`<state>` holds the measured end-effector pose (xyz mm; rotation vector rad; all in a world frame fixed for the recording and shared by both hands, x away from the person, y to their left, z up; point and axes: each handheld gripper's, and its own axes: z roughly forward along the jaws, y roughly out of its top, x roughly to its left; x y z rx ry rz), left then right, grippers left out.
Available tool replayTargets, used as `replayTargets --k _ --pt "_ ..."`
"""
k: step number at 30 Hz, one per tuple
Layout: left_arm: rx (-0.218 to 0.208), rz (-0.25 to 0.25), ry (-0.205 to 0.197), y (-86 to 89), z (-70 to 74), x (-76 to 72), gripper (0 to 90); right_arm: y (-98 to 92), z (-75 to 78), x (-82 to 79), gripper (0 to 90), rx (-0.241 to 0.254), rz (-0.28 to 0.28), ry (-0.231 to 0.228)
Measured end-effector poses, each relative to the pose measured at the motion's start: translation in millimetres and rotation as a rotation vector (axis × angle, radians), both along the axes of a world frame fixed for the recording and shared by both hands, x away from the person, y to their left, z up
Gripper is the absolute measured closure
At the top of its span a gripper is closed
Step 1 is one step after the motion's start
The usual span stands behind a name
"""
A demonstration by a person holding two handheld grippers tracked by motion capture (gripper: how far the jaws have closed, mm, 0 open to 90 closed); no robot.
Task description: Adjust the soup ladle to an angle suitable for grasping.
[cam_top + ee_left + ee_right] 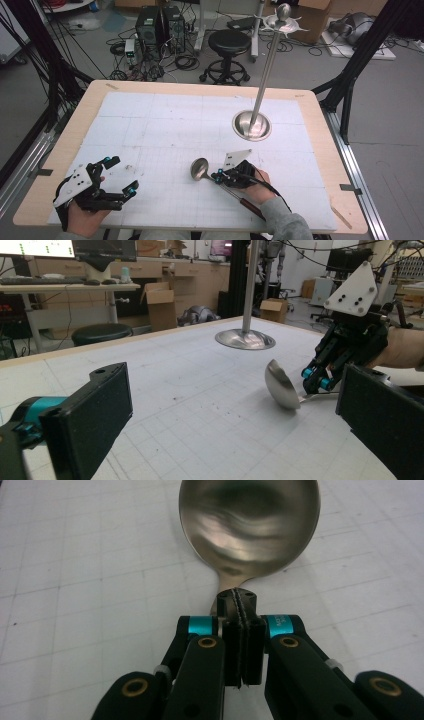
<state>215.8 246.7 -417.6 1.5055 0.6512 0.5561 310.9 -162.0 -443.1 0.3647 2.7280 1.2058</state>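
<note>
A: Where is the shiny steel ladle with the dark wooden handle (202,171)?

B: Low in the high view, a little right of centre, on the white gridded tabletop (165,125). Its bowl tilts up off the surface, and its handle runs down and right under the person's right hand (255,184).

A: And the right tongs (218,177)?

B: Pressed together on the ladle's neck, just behind the bowl. In the right gripper view the two pads meet around the thin stem, with the bowl filling the top of the frame.

A: The left tongs (121,175)?

B: Spread wide, at the lower left of the high view, with nothing between them. They rest at the tabletop's near edge, well apart from the ladle.

A: Anything else on the surface?

B: A tall polished metal stand with a round dished base (252,124), at the upper right of the mat, well apart from both hands. Its pole rises to a ball top.
</note>
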Motion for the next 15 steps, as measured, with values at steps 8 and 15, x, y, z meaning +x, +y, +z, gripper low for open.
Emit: replayTargets --k 8,15 --pt "-0.007 -0.003 -0.006 0.2 1.1 1.7 1.9 -21.1 14.9 -14.8 89.8 0.075 -0.032 0.0" --pt "-0.002 -0.019 -0.01 -4.4 2.2 4.6 1.9 -51.8 26.7 -43.9 89.9 0.13 -0.062 -0.007"
